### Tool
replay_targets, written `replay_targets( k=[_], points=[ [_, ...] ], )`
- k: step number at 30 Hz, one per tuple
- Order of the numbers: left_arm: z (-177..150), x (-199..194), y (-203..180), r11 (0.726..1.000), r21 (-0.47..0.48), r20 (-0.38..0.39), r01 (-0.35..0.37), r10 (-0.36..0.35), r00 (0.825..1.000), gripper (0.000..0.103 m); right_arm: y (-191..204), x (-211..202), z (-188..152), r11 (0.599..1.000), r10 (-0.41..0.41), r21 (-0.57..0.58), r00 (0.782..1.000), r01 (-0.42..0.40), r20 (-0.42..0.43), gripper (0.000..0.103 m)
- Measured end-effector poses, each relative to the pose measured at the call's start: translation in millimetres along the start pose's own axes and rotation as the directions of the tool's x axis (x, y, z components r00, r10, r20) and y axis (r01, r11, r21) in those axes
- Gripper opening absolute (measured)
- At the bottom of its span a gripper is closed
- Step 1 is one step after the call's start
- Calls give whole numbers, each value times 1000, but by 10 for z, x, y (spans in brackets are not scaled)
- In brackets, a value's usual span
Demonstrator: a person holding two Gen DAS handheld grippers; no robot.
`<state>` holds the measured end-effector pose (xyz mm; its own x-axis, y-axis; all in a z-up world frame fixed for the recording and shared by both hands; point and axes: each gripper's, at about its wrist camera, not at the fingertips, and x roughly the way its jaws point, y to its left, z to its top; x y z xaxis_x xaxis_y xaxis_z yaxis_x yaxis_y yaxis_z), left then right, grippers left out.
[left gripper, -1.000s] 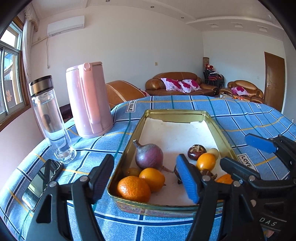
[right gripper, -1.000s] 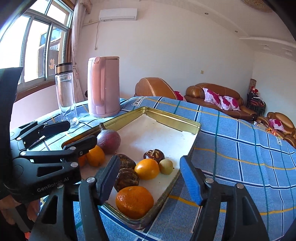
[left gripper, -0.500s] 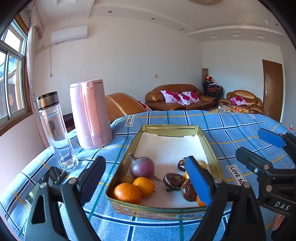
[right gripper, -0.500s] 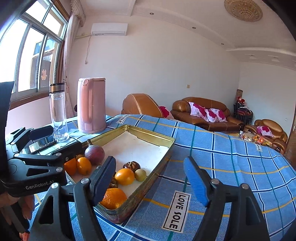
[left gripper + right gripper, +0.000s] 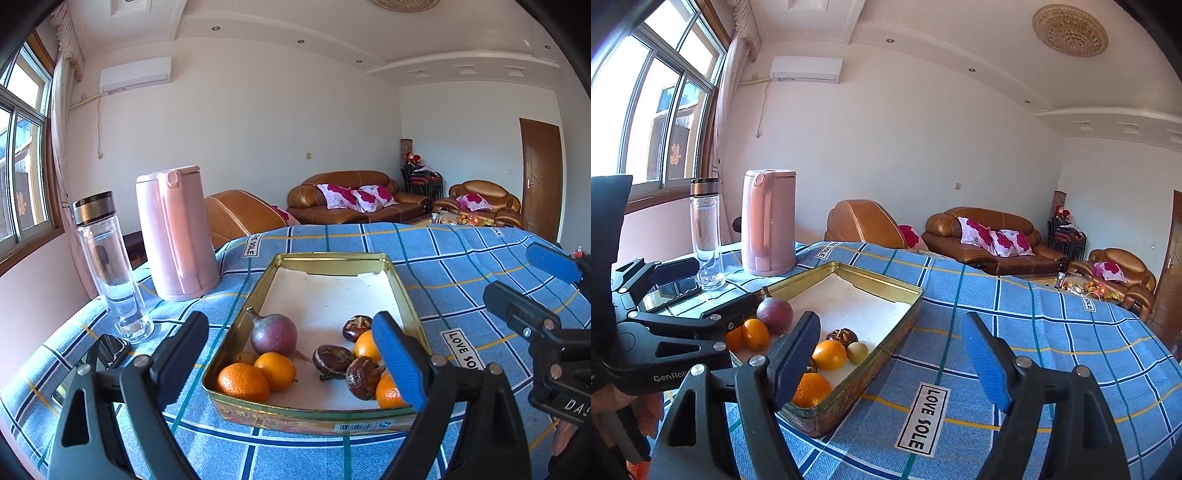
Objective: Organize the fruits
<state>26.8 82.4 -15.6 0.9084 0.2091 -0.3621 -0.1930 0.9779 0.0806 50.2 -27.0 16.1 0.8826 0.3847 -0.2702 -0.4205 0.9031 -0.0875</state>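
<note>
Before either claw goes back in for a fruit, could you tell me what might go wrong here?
1. The glass bottle stands tall and narrow by the table edge, beside the phone; a sweep of the left claw could topple it.
2. The dark fruits and oranges lie bunched at the tin tray's near end, so a grab may nudge neighbours.
3. The right claw, jaws opening, hangs over the tray's rim and could catch it.
</note>
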Motion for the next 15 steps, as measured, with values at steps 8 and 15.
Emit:
replay_targets(
  k=[8, 15],
  points=[
    [12, -45, -33, 1000, 2, 10, 6, -6, 1000, 96, -31, -50, -17, 1000, -13, -3, 1000, 13, 2, 82],
    [29, -70, -71, 1000, 12, 21, 2, -2, 1000, 100, -83, -98, -28, 999, -37, -2, 999, 37, 6, 87]
  ],
)
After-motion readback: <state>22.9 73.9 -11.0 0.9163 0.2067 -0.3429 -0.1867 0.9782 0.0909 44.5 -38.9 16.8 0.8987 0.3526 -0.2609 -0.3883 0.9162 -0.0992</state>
